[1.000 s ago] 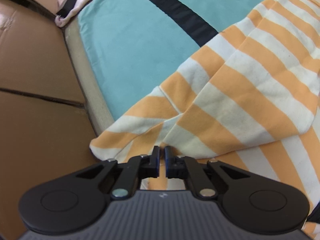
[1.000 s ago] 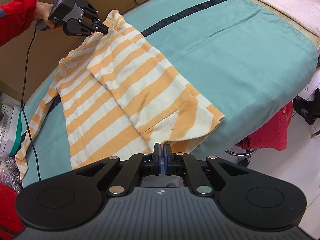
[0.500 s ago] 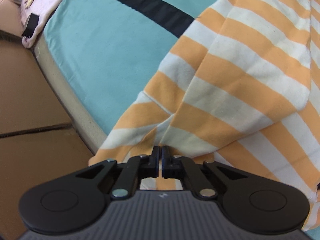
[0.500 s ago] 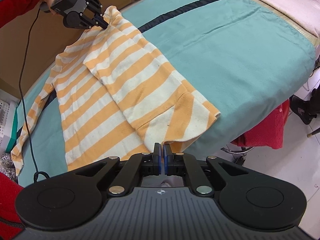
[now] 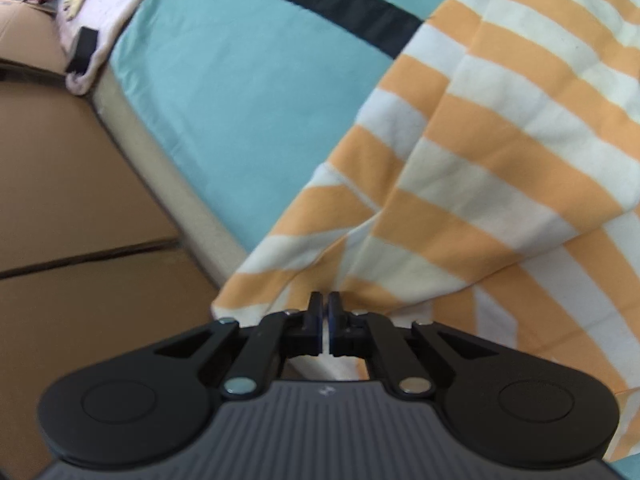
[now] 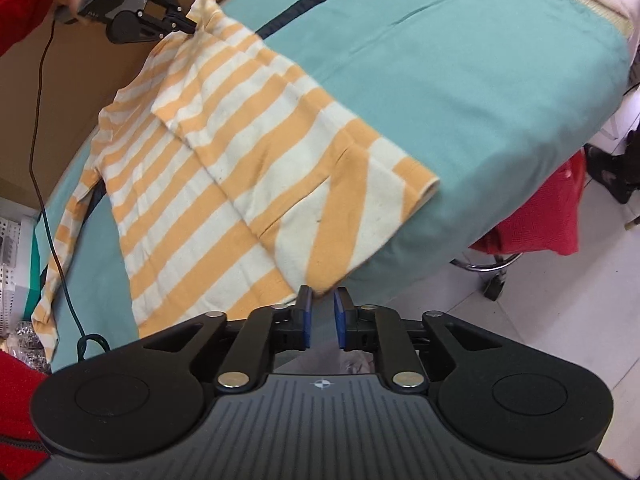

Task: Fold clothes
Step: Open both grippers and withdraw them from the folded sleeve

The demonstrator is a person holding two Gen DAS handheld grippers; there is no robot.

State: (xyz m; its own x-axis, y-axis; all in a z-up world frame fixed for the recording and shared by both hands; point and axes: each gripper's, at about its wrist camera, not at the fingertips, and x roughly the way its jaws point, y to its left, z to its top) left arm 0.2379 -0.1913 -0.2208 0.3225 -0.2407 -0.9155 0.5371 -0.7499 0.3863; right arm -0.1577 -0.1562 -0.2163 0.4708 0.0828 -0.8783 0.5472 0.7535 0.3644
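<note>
Bedding first: a teal bedcover (image 6: pixel 460 60) with a dark stripe carries the striped shirt (image 6: pixel 224 184), which lies spread ahead of both tools. One side panel of the shirt is doubled over onto the body, its folded edge running lengthwise; a long sleeve (image 6: pixel 60 240) trails off the opposite side, toward the left of the right wrist view.

Long axis: the shirt runs from the right hand-held gripper (image 6: pixel 322 316) at the near hem away to the left hand-held gripper (image 6: pixel 188 24) at the far collar end. Each tool therefore sits at one end of the same line.

Left hand-held gripper (image 5: pixel 323 322): jaws pressed together on a pinch of striped fabric at the shoulder, the cloth rising to it. A hand in a red sleeve (image 6: pixel 24 0) holds it.

Right hand-held gripper: jaws parted, blue pads (image 6: pixel 306 316) showing, nothing between them. The hem corner lies directly ahead of the gap, just short of the fingertips, draped at the bed's edge.

Judgement: the right tool is the nearer to the hem; any further fold along the long axis turns on that corner, straight ahead of it.
</note>
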